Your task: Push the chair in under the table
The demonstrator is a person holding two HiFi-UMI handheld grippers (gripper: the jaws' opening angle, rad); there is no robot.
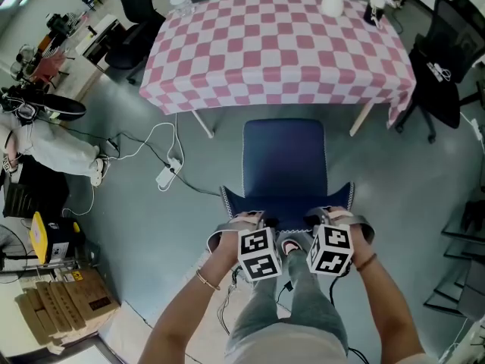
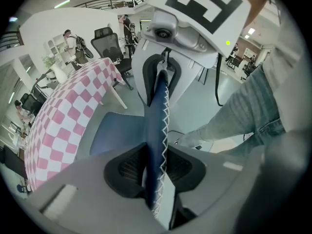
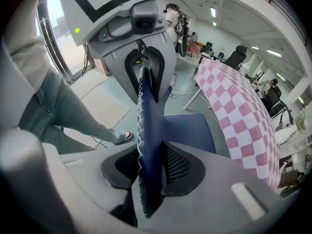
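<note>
On the grey floor at the near edge of the table point(image 1: 201, 123), the blue chair point(image 1: 284, 158) stands with its seat turned toward the table. It sits about midway between the two pale front legs. The front edge of the seat comes close to the hanging hem of the pink-and-white checked tablecloth point(image 1: 280, 48), and the whole seat is out in the open, not yet under the table.

The backrest point(image 1: 288, 201) faces the person, and both grippers point steeply down onto its top edge. The left gripper point(image 2: 155, 165) is clamped on the left part of that edge. Its two dark ribbed pads press on either side of the blue fabric with its white zigzag stitching. The right gripper point(image 3: 151, 167) is closed in the same way on the right part of the edge, with the padded rim squeezed between its pads. In the head view the two marker cubes sit side by side, near each other, just behind the backrest.

The person's legs point(image 1: 303, 302), in grey jeans, stand directly behind the chair, and one shoe point(image 1: 291, 246) shows between the cubes.

A white vase point(image 1: 332, 0) stands at the table's far edge near its right corner. A white power strip point(image 1: 166, 174) with its cable lies on the floor to the chair's left. Flattened cardboard point(image 1: 64, 302) lies further out toward the lower left. A black office chair point(image 1: 443, 67) stands beside the table's right edge.
</note>
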